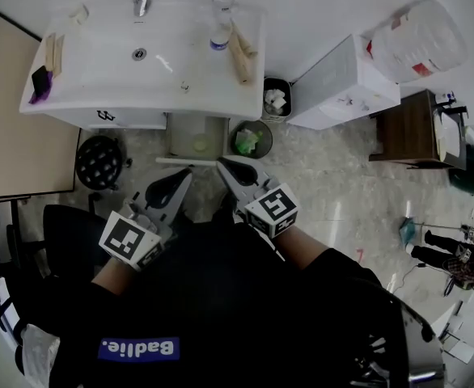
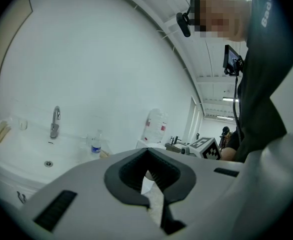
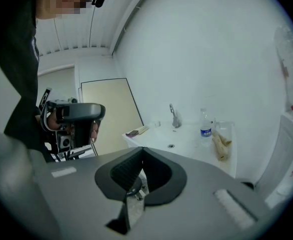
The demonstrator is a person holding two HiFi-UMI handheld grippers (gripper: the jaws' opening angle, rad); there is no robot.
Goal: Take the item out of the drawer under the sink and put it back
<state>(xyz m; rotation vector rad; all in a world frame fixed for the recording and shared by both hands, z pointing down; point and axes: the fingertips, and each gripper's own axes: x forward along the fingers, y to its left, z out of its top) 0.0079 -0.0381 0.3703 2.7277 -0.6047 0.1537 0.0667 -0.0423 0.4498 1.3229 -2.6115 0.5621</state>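
Reach not yet begun: left hand-held gripper (image 1: 186, 176) and right hand-held gripper (image 1: 223, 164) are closed, empty. Next, one should open toward the drawer (image 1: 209, 128) at 12 o'clock.

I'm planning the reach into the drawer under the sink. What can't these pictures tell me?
Item in the drawer: head view, too small to identify, just a pale greenish blob.
Drawer in both gripper views: hidden behind the left gripper and the right gripper.
Bottle label: too small in every view.
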